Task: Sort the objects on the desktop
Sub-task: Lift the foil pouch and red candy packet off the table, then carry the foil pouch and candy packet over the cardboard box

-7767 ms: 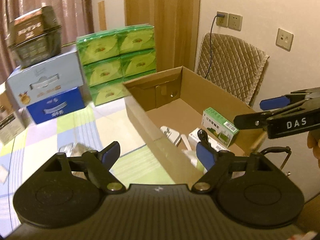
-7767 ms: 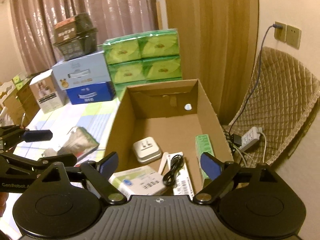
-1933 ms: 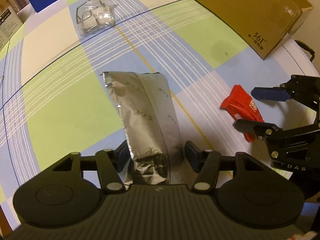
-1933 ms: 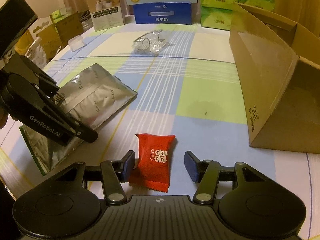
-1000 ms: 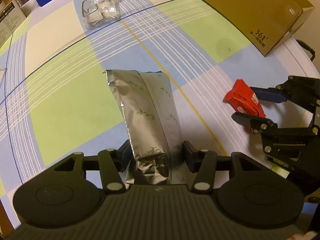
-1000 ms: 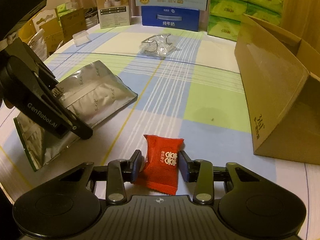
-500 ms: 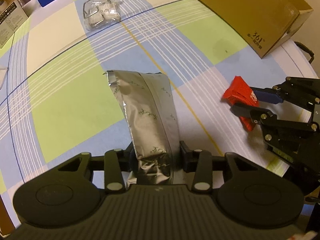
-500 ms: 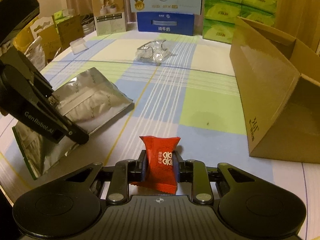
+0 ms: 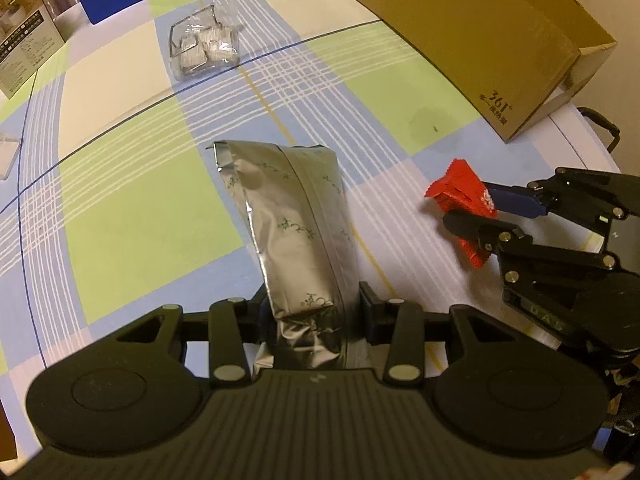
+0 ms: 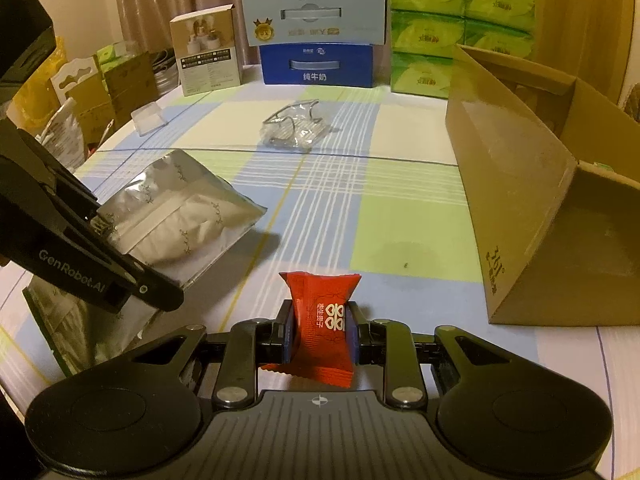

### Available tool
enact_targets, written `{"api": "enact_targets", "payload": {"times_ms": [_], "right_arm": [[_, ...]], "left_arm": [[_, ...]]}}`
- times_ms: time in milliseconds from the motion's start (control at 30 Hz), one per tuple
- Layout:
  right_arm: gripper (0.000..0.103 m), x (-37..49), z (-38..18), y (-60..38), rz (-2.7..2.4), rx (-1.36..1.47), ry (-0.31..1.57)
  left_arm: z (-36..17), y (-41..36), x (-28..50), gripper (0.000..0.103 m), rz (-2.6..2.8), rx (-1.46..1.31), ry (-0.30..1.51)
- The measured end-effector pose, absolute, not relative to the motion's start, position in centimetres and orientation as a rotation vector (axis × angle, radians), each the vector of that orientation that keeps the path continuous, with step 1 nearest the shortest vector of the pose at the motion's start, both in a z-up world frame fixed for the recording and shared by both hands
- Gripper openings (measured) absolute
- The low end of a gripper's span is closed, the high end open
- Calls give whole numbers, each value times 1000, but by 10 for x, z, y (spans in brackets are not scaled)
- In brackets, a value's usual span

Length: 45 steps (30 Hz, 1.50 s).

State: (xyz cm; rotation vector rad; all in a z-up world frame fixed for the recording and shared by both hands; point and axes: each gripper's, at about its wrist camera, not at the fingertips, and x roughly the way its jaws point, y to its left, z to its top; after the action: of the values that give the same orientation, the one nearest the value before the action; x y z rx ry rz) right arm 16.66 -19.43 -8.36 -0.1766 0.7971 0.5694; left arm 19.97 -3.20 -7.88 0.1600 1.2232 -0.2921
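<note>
Silver foil pouch (image 9: 298,232) is clamped at its near end by the left tool (image 9: 312,312), whose body hides that end; the far end reaches over the checked counter (image 9: 132,208). Right tool (image 10: 320,330) is clamped on a red candy packet (image 10: 322,320). Beyond lie a clear plastic wrapper (image 10: 294,128) and an open cardboard box (image 10: 532,200), its inside barely visible.

Ahead of the gripper, dim warm light falls on a table under a checked cloth (image 10: 400,216), with pinkish curtains (image 10: 160,0) behind and a wooden panel (image 10: 580,12) at far right.
</note>
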Motion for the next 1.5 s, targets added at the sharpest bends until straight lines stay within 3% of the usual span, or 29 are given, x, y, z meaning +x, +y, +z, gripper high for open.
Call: {"api": "enact_targets", "payload": {"times_ms": [1500], "right_arm": [[23, 153, -52, -221, 531, -105, 747]], "left_arm": [[-43, -52, 151, 37, -203, 72, 1065]]}}
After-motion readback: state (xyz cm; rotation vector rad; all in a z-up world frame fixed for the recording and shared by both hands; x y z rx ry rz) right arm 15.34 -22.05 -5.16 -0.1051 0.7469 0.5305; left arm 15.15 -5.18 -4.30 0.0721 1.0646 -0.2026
